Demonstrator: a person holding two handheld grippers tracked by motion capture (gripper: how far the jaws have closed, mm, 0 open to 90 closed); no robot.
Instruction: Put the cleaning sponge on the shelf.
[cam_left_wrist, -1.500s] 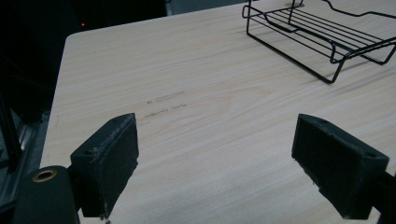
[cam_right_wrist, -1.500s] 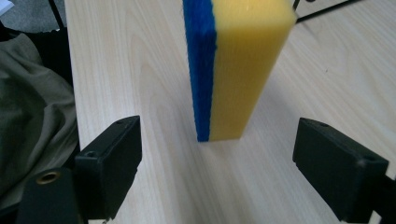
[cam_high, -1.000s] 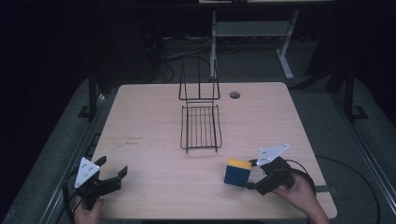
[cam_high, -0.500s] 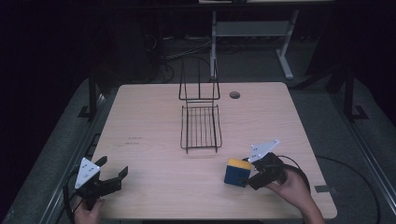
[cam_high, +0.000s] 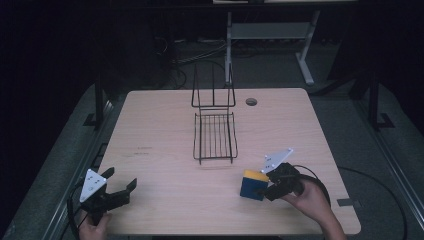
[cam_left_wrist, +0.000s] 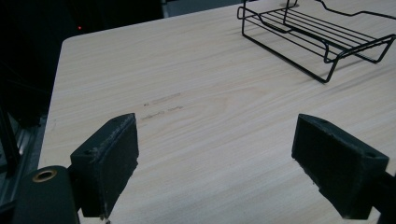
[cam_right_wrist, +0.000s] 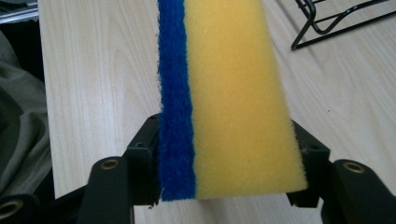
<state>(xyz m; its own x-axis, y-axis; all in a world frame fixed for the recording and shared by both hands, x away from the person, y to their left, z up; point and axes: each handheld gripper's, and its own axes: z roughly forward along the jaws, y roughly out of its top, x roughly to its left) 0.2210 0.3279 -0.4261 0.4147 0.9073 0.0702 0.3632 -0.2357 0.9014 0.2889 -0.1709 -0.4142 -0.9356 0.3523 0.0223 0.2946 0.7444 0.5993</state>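
Yellow-and-blue sponge: clamped between the right gripper fingers, long axis running out ahead of them.
Left gripper: fingers apart, empty, over bare bench.
Rack: landmark; sponge sits just off its near right corner, so the right hand is nearer.

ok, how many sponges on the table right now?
1. The sponge, yellow with a blue scrub layer, sits near the table's front right, clamped in the right tongs. Nothing on the table could hide another; the wire rack holds none.
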